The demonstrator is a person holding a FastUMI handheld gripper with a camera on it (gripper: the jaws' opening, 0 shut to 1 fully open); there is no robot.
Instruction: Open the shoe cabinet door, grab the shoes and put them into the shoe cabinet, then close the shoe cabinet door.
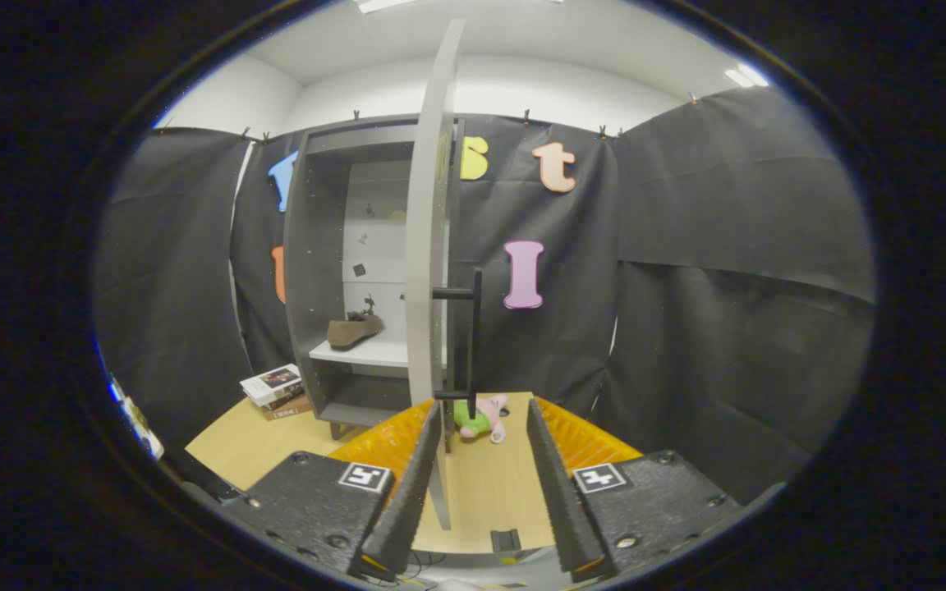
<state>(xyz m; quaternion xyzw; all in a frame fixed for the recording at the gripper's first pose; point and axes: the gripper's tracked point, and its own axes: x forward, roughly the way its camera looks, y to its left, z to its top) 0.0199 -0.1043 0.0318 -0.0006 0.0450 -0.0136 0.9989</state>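
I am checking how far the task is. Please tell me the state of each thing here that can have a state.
Cabinet door: open, swung out edge-on toward the tongs.
Door handle: free, just ahead of the fingertips, not gripped.
Tongs: open, fingers apart, holding nothing.
Shoe: lying on the white shelf inside the cabinet.
Plush toy: lying on the wooden floor beyond the fingers.
Books: stacked beside the cabinet.

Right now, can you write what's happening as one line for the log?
door: open | shoe: on cabinet shelf | gripper: open, near door handle | step: close door
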